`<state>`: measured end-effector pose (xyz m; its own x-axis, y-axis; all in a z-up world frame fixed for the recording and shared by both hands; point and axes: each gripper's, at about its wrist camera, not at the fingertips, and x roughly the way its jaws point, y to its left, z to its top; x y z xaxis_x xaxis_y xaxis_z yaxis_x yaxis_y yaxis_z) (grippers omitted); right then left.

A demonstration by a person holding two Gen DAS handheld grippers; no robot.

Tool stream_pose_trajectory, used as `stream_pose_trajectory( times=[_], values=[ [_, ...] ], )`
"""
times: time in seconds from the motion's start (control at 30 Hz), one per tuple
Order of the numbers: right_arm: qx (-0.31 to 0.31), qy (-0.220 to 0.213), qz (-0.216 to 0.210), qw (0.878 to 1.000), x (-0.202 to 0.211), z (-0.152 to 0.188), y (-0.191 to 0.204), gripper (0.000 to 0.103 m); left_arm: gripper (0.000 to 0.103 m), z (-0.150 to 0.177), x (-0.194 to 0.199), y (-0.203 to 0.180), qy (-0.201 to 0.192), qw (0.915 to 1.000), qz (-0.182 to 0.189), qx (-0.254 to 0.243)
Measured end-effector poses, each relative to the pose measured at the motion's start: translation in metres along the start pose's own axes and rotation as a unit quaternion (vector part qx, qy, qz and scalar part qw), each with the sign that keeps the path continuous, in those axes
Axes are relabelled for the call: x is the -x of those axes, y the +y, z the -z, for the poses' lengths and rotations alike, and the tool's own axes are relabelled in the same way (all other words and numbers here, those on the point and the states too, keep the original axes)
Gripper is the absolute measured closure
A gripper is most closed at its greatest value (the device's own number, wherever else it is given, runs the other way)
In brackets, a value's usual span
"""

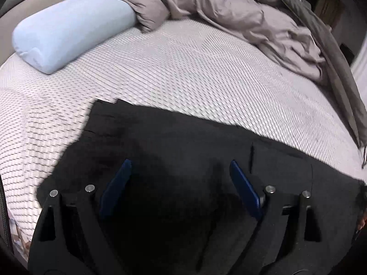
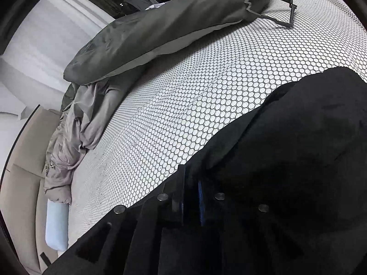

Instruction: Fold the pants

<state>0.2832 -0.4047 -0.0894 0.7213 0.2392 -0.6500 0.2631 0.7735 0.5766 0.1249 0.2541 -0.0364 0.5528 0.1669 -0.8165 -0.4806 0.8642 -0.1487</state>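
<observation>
The black pants (image 1: 174, 142) lie spread on the white patterned mattress (image 1: 183, 68). My left gripper (image 1: 180, 163) hovers just over the pants with its blue fingers wide apart and nothing between them. In the right wrist view the pants (image 2: 298, 137) fill the lower right, with a raised fold near the camera. My right gripper (image 2: 191, 183) has its blue pads close together, pinching an edge of the black fabric over the mattress (image 2: 183, 91).
A light blue bolster pillow (image 1: 68, 29) lies at the far left. A crumpled taupe duvet (image 1: 240, 13) runs along the far side. A grey-green pillow (image 2: 160, 29) and a grey strap loop (image 2: 275, 9) lie beyond the pants. A beige headboard (image 2: 25, 160) stands at the left.
</observation>
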Motion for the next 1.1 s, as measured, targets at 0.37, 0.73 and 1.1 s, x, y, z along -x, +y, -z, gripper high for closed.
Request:
stream_pose_trajectory(
  times=[0.37,0.73,1.1],
  values=[
    [0.007,0.017,-0.005,1.0,0.006,0.005,-0.013,0.094,0.017,-0.035,0.01,0.07,-0.017,0.9944,-0.074,-0.073],
    [0.009,0.027,-0.007,1.0,0.005,0.005,-0.019,0.094,0.075,-0.041,-0.024,0.041,-0.01,0.9832,-0.08,-0.163],
    [0.01,0.004,-0.009,1.0,0.007,0.001,-0.015,0.094,0.076,-0.062,-0.015,0.037,-0.049,0.9909,-0.059,-0.111]
  ],
)
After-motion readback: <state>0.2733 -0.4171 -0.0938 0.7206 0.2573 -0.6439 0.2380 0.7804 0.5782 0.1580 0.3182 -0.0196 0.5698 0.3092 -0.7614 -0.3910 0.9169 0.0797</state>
